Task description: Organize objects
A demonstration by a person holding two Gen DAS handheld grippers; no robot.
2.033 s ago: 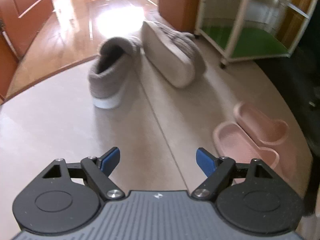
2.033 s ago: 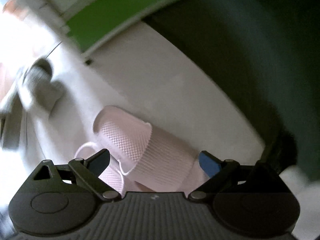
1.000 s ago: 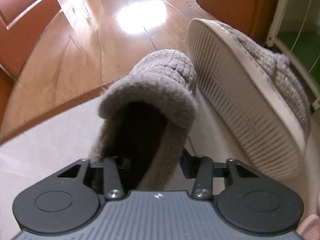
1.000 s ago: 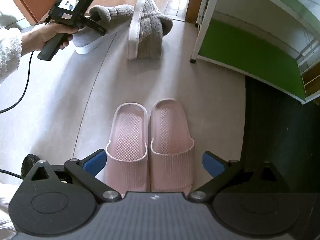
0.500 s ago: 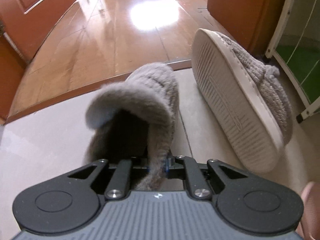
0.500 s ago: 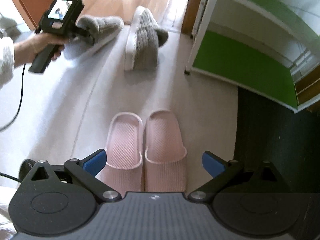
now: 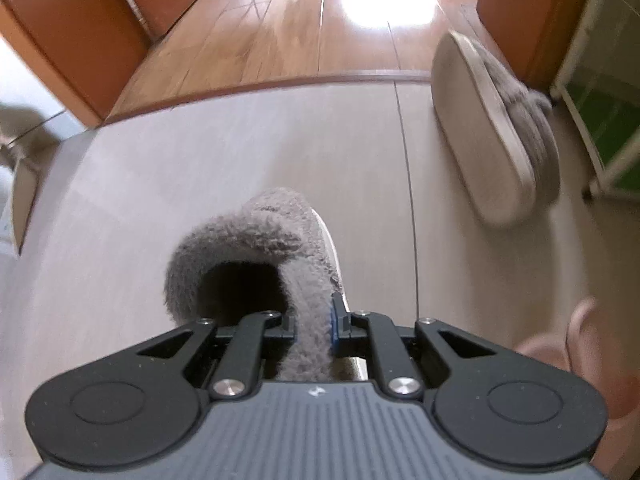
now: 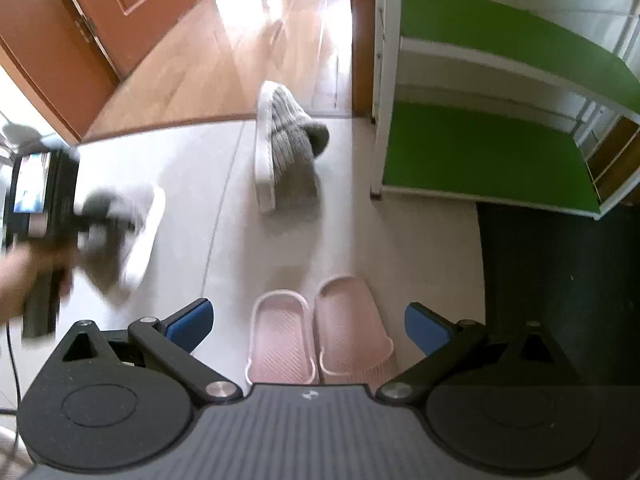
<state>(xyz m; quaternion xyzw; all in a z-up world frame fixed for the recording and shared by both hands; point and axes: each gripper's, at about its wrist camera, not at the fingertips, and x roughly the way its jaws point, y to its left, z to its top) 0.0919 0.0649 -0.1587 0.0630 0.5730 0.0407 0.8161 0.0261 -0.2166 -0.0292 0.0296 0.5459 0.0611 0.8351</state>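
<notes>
My left gripper (image 7: 313, 322) is shut on the fuzzy rim of a grey slipper (image 7: 256, 248), which hangs off the floor below it. The right wrist view shows that same grey slipper (image 8: 132, 232) blurred at the left, carried by the left gripper (image 8: 86, 220) in a person's hand (image 8: 16, 276). The other grey slipper (image 7: 492, 128) (image 8: 284, 140) lies on its side by the shelf. A pair of pink slides (image 8: 316, 336) sits side by side under my right gripper (image 8: 308, 322), which is open with nothing between its fingers.
A white shelf unit with green boards (image 8: 480, 152) stands at the right. Brown doors (image 8: 60, 32) and a wooden floor (image 7: 320, 28) lie beyond the pale tiles. A dark mat (image 8: 560, 288) covers the floor right of the slides. One pink slide (image 7: 576, 344) shows at the left view's edge.
My left gripper closed on the grey slipper's rim, lifted it off the floor and carried it left, away from the other grey slipper. My right gripper rose above the pink slides, still open.
</notes>
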